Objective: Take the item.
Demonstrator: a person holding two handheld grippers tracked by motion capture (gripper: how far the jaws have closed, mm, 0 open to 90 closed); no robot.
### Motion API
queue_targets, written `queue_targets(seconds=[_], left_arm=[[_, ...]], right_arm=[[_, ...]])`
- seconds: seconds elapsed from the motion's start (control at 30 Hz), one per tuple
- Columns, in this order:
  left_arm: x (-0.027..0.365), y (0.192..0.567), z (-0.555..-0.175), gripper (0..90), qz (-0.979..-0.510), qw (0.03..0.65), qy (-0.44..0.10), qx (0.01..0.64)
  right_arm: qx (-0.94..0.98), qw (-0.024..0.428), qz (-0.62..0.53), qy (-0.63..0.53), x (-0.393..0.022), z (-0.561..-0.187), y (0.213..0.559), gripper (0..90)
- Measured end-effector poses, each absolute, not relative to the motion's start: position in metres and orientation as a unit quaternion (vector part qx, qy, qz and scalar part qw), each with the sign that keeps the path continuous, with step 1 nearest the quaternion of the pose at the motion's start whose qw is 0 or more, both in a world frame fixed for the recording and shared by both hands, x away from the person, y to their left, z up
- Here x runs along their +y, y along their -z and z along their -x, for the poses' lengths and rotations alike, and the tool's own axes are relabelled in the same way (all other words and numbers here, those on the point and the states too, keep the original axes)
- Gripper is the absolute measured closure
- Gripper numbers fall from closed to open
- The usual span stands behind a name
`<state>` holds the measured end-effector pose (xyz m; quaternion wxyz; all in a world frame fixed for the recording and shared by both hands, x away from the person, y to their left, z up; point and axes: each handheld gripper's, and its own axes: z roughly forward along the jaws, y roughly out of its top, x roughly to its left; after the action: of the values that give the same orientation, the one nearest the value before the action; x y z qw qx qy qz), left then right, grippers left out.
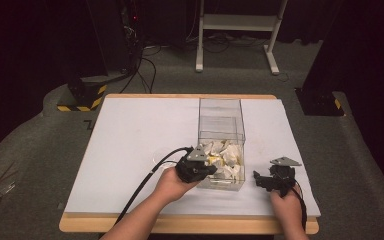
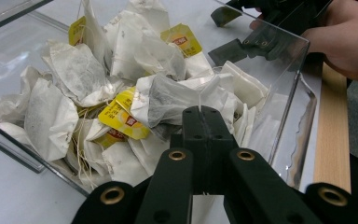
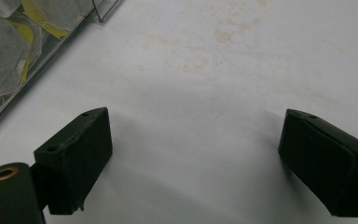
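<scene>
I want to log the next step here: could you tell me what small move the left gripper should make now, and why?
Probably lift straight up. The left gripper is shut at the tea bags heaped in the clear box, apparently pinching one, and the right gripper waits open above the table.

- The table [image 1: 130, 130] fills the middle of the high view.
- The box [image 1: 221, 131] stands right of the frame's centre on the table.
- The tea bags [image 1: 224, 156] lie heaped in the box's lower end.
- The left gripper [image 1: 203, 169] sits at the box's lower left corner.
- The right gripper [image 1: 263, 181] hangs over the table at lower right, apart from the box.
</scene>
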<state>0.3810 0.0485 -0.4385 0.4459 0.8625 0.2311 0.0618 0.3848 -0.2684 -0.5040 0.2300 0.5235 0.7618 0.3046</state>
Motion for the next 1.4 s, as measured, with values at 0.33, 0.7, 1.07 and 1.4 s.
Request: queue_targets(seconds=[0.33, 0.7, 1.07, 1.4], left_arm=[[0.055, 0.436, -0.379, 89.9, -0.850, 0.466, -0.068, 0.235], [0.058, 0.433, -0.378, 90.0, -0.841, 0.482, -0.075, 0.236], [0.063, 0.432, -0.376, 89.9, -0.824, 0.509, -0.078, 0.236], [0.066, 0.428, -0.375, 89.9, -0.814, 0.525, -0.084, 0.235]], right_arm=[[0.762, 0.230, -0.524, -0.305, -0.268, -0.385, 0.504, 9.4], [0.762, 0.230, -0.523, -0.305, -0.268, -0.385, 0.504, 9.4], [0.762, 0.230, -0.523, -0.305, -0.268, -0.385, 0.504, 9.4], [0.762, 0.230, -0.523, -0.305, -0.268, -0.385, 0.504, 9.5]])
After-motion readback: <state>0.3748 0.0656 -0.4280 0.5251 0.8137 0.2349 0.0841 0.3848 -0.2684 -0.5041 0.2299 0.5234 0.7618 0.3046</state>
